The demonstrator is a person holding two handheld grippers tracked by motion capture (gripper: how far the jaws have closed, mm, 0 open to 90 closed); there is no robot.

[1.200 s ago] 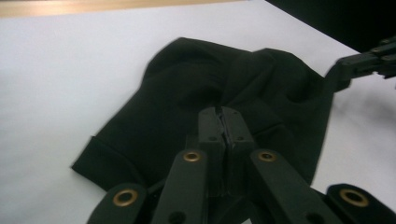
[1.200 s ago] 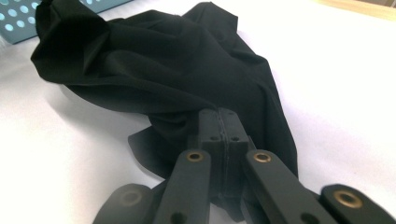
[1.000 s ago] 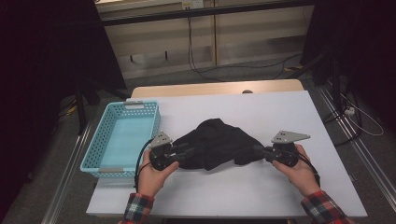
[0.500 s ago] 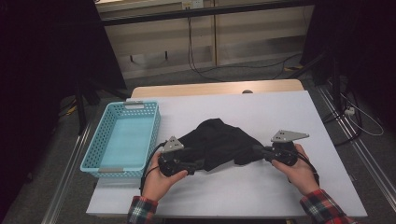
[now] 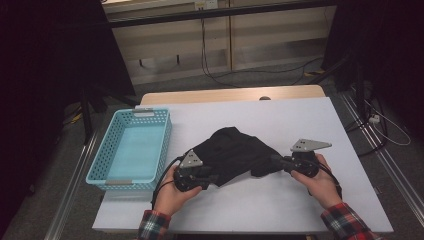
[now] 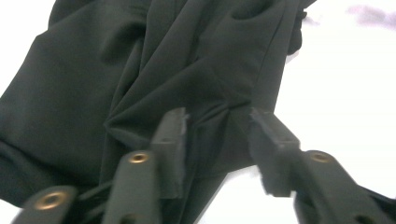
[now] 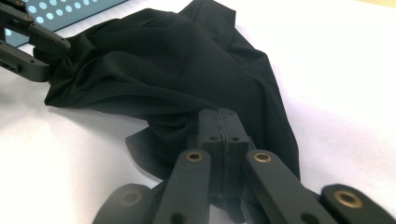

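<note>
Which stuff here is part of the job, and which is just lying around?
Part of the job:
- black cloth
- left hand-held gripper, jaws just closing around a fold
- right hand-held gripper, clamped on the cloth's edge

Just lying about:
- blue basket, empty
- cables on the floor

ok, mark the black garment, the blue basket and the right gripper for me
black garment (image 5: 235, 152), high view, on the bunched middle of the cloth.
blue basket (image 5: 167, 136), high view, on its right wall.
right gripper (image 7: 219, 122), right gripper view, at the seam of the closed tips.
</note>
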